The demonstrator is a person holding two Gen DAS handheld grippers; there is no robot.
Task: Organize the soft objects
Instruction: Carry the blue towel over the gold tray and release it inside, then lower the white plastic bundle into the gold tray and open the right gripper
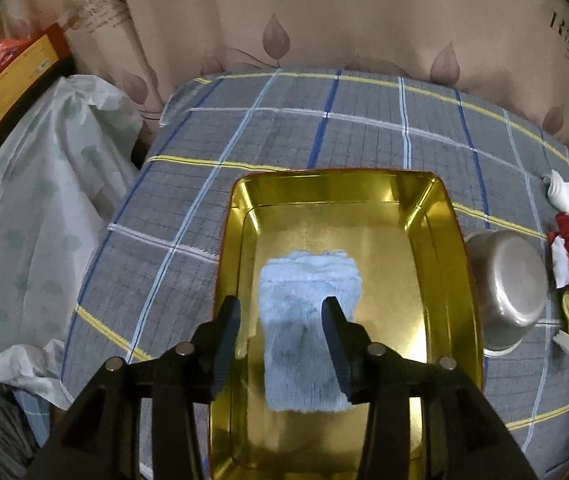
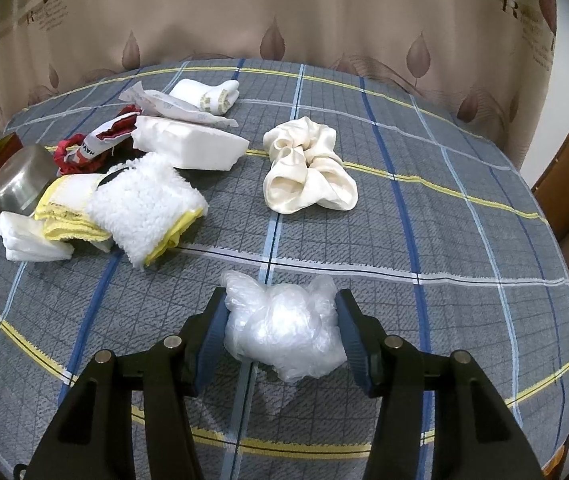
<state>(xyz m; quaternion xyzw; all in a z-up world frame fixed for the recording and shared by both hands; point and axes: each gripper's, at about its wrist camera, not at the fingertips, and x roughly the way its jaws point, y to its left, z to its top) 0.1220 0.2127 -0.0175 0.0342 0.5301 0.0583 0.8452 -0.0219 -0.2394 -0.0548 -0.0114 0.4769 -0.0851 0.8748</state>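
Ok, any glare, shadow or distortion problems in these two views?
Left wrist: the gold tin mirrors light along its walls, the tongs shadow the blue cloth, and fisheye bends the plaid lines. Right wrist: even light, a bright sheen on the plastic wad, dark vignette corners.

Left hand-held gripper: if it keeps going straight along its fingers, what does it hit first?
Most likely the light blue fluffy cloth lying in the gold tin. The left hand-held gripper points down at it with jaws apart, not pressing it. Just under the cloth is the tin's floor; the gap is hard to judge.

Left hand-held gripper (image 1: pixel 280 306) parted; right hand-held gripper (image 2: pixel 280 312) clamped, both angled down.
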